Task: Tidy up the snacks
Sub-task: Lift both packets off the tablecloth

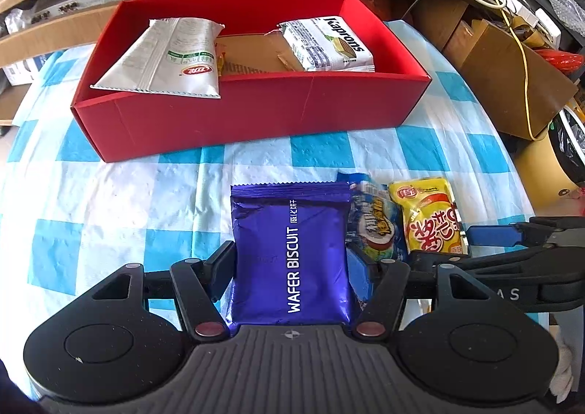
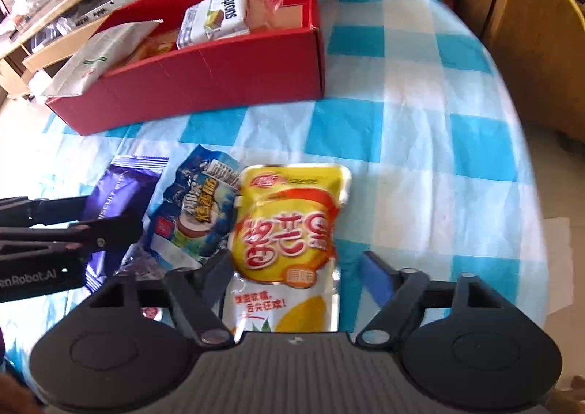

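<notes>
Your left gripper (image 1: 290, 268) is closed on the purple wafer biscuit pack (image 1: 290, 253), its fingers pressing both side edges. Your right gripper (image 2: 292, 271) stands wide, the yellow snack pouch (image 2: 289, 227) lying between its fingers; the right finger (image 2: 376, 277) is clear of the pouch. The blue snack bag (image 2: 197, 216) lies on the tabletop (image 2: 420, 158) between the purple pack and the yellow pouch. All three lie in front of the red box (image 1: 256, 114), which holds a white bag (image 1: 172, 56) and a Kaprons wafer pack (image 1: 329, 43).
</notes>
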The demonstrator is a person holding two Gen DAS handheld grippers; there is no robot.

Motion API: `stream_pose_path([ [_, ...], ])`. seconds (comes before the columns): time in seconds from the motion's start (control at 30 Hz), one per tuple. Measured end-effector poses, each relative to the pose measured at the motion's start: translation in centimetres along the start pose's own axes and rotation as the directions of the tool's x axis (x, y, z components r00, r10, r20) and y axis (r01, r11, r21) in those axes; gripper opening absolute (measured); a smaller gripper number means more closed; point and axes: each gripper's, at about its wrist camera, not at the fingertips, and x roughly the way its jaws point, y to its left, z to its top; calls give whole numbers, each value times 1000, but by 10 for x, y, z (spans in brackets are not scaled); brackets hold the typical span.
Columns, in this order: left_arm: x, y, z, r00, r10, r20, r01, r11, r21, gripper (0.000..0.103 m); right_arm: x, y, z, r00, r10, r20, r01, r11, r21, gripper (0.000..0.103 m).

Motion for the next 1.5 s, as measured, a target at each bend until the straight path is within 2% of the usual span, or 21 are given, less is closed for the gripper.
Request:
stream_pose_path([
  [0.07,0,0,0,1000,-1,-1,1,1000,1,70,0,3,1,1000,10,-3,-10,1000,-12,95],
  [0.17,2,0,0,1000,1,-6,-1,1000,5,70,4,13,-2,999,-44,18,45,997,-65,95],
  [0.23,3,0,0,1000,3,-9,-3,1000,5,70,3,18,-4,997,-73,30,76,993,-90,89],
  [0.27,3,0,0,1000,2,-7,-2,1000,5,70,0,17,-4,997,-73,37,76,993,-85,80],
  [0.3,2,0,1,1000,-1,-6,1,1000,6,70,-2,14,-4,997,-66,40,68,995,-70,74],
  [0.4,-2,-1,1,1000,-12,4,12,1000,5,70,-9,7,-5,998,-52,47,53,998,-35,65],
  [0.5,-6,-3,1,1000,-23,13,23,1000,8,70,-16,4,-5,997,-41,59,42,999,-17,45],
  [0.57,-9,-4,1,999,-29,17,29,1000,11,70,-18,0,-5,998,-27,52,26,1000,11,40],
  [0.67,-13,-3,0,999,-33,23,33,999,9,70,-17,-5,-6,999,-10,37,8,999,52,41],
  [0.73,-16,-2,0,999,-35,29,35,999,5,70,-17,-7,-6,999,-18,27,16,996,87,46],
  [0.8,-17,0,1,999,-38,33,38,999,-1,70,-17,-8,-8,1000,-9,14,7,989,150,65],
  [0.83,-17,0,2,999,-40,34,40,999,-6,70,-17,-6,-8,1000,11,18,-14,985,174,69],
  [0.9,-17,2,2,999,-42,33,42,999,-13,70,-16,2,-6,999,40,29,-45,978,205,86],
  [0.97,-18,4,2,998,-41,36,42,999,-20,70,-10,15,-3,999,-27,29,21,985,173,88],
  [1.07,-20,7,1,998,-42,39,43,999,-22,70,6,27,-3,996,-90,-4,90,988,124,89],
  [1.17,-19,12,0,999,-34,31,35,999,-34,70,9,40,-3,988,-150,34,149,988,33,83],
  [1.23,-18,15,-1,999,-29,28,30,999,-43,70,6,42,-6,989,-142,40,142,990,4,81],
  [1.37,-24,15,1,998,-43,43,45,998,-47,70,-11,29,-7,993,-106,50,105,994,29,54],
  [1.4,-25,14,1,998,-47,47,49,998,-44,70,-14,25,-6,994,-96,49,94,995,44,50],
  [1.5,-27,12,1,997,-51,51,53,998,-39,70,-16,17,-7,996,-73,45,69,993,93,50],
])
